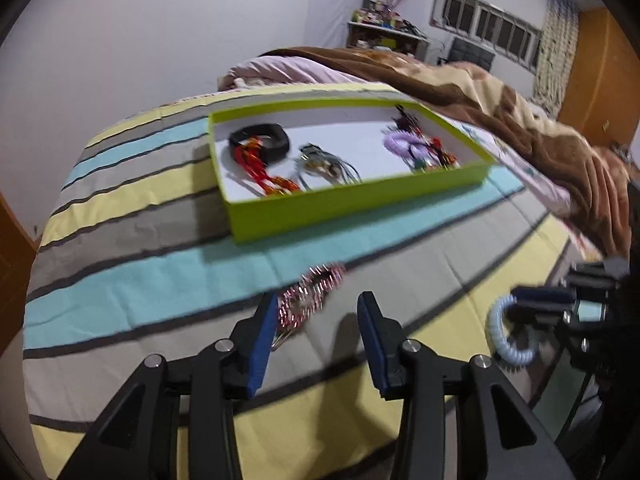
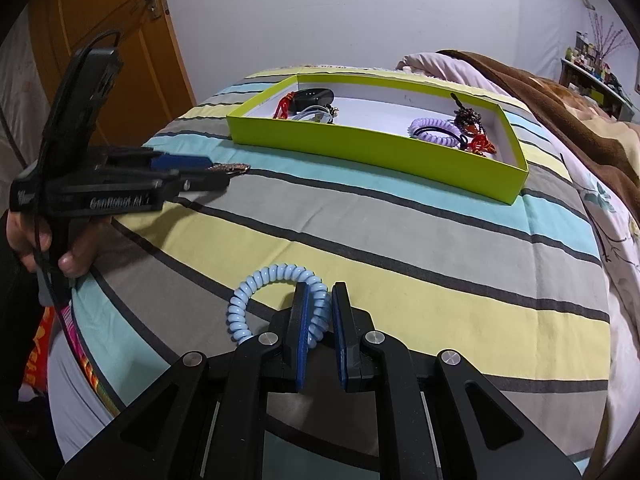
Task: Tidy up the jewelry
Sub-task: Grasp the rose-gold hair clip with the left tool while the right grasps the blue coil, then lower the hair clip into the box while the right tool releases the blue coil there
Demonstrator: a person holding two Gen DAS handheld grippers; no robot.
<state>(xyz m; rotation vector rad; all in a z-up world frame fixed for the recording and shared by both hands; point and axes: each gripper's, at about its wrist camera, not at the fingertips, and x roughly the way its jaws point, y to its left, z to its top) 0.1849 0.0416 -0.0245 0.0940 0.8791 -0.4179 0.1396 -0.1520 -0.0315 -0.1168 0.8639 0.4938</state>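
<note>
1. Where the right gripper [image 2: 320,300] points, its blue pads are clamped on a pale blue coil tie [image 2: 276,300]; the coil's loop sticks out to the left of the fingers, above the striped bedspread [image 2: 400,248].
2. Seen from the left wrist camera, the same coil tie [image 1: 505,330] hangs from the right gripper [image 1: 520,298] at the right edge of the view.
3. With its jaws spread wide, the left gripper [image 1: 318,312] grips nothing; a pink-and-silver beaded piece [image 1: 310,294] lies just by its left pad, and blur makes it hard to say whether the two touch.
4. From the right wrist camera, that beaded piece [image 2: 232,168] shows at the tip of the left gripper [image 2: 208,170], whose handle sits in a hand [image 2: 48,244].
5. Beyond both grippers, a green tray [image 1: 340,216] with a white floor sits on the bedspread.
6. At the tray's left end lie a black band [image 1: 260,140], red-orange cords [image 1: 264,172] and a tangle of grey-blue cords [image 1: 324,164].
7. At its right end lie a lilac coil tie [image 1: 404,146] and dark and red trinkets [image 1: 436,152], well apart from the left group.
8. Past the tray, a brown blanket [image 1: 520,120] and a pink pillow [image 1: 288,70] lie on the bed, with a cluttered shelf [image 1: 384,28] by the far wall.
9. An orange door [image 2: 108,32] stands to the left in the right wrist view.
</note>
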